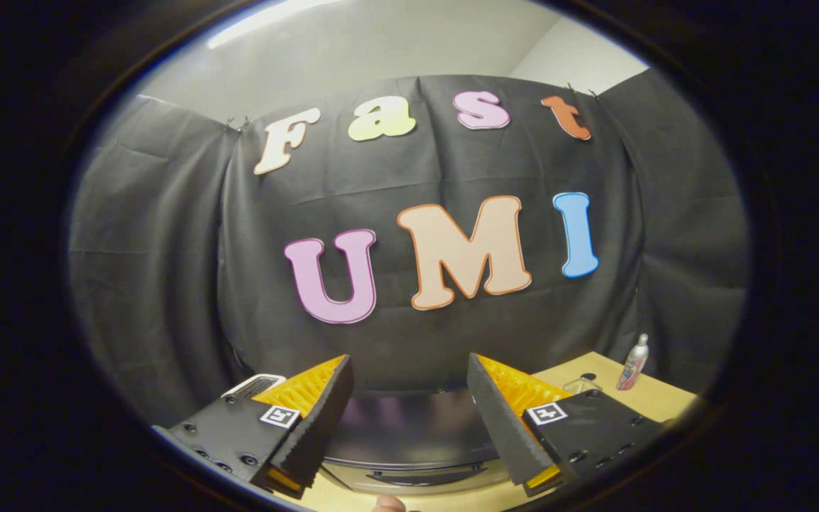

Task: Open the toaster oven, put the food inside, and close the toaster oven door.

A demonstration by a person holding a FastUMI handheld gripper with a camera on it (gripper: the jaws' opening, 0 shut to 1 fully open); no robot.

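Note:
The toaster oven [409,434] sits low between my two fingers, seen from above, with a dark glossy top and a silver front. Its door handle [424,475] runs along the near side, and the door looks shut. My gripper [408,363] is held above the oven, open, with nothing between its fingers; the tips point at the booth wall beyond. The oven stands on a light wooden table [658,402].
A small bottle [633,363] stands at the table's far right, with a clear object [580,385] lying near it. A white appliance [253,385] pokes out behind the left finger. A person's fingertip [388,503] shows just below the oven.

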